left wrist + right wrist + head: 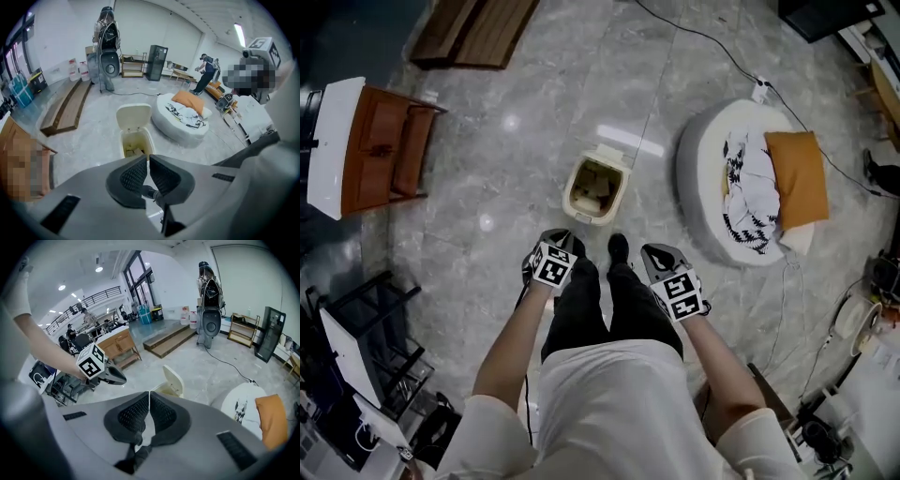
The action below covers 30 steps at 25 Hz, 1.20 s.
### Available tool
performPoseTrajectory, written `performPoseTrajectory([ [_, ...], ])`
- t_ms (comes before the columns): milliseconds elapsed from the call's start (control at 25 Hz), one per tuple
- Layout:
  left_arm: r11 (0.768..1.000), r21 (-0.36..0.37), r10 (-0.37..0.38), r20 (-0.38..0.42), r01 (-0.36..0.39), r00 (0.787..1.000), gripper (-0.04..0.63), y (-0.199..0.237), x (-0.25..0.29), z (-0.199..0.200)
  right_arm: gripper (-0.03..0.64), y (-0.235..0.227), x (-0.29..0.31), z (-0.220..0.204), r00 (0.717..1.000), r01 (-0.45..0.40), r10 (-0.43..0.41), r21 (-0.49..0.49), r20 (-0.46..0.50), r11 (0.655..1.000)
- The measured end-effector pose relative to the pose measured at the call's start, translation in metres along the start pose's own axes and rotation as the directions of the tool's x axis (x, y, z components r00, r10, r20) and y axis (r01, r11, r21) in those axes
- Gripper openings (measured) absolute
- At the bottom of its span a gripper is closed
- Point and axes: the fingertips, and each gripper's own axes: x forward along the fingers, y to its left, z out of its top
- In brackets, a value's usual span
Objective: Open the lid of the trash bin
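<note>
The lid already stands tipped back, so the main risk, as I judge it, is that it falls shut. A knock from either gripper could drop it, or a shift of the shoe near the bin's base. The trash bin sits on the floor, at 1 o'clock from the left gripper and 11 o'clock from the right gripper, apart from both. Both sets of fingers are pressed together, holding nothing.
</note>
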Motion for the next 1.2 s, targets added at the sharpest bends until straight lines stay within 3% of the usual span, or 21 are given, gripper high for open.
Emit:
performPoseTrajectory([
  [280,1.0,-0.014,0.022,0.134,-0.021,0.991,0.021,-0.002,-0.061,0.027,0.031,0.003,-0.03,0.029,0.998,0.014,-0.014,0.01,0.063,1.0],
  [600,0.996,-0.009,0.091,0.306,-0.093,0.948,0.021,0.012,-0.145,0.061,0.031,0.005,-0.069,0.078,0.989,0.041,-0.027,-0.09,0.147,0.995],
  [880,0.991,-0.014,0.125,0.459,-0.133,0.88,0.021,0.015,-0.221,0.093,0.031,0.003,-0.11,0.127,0.965,0.088,-0.05,-0.138,0.259,0.987],
  [1040,0.987,-0.084,0.16,0.562,-0.136,0.811,0.021,0.023,-0.265,0.112,0.031,0.005,-0.132,0.145,0.954,0.105,-0.048,-0.18,0.297,0.978],
  [1200,0.983,-0.091,0.183,0.635,-0.162,0.75,0.021,0.026,-0.306,0.126,0.031,0.001,-0.159,0.166,0.929,0.141,-0.063,-0.191,0.364,0.971],
])
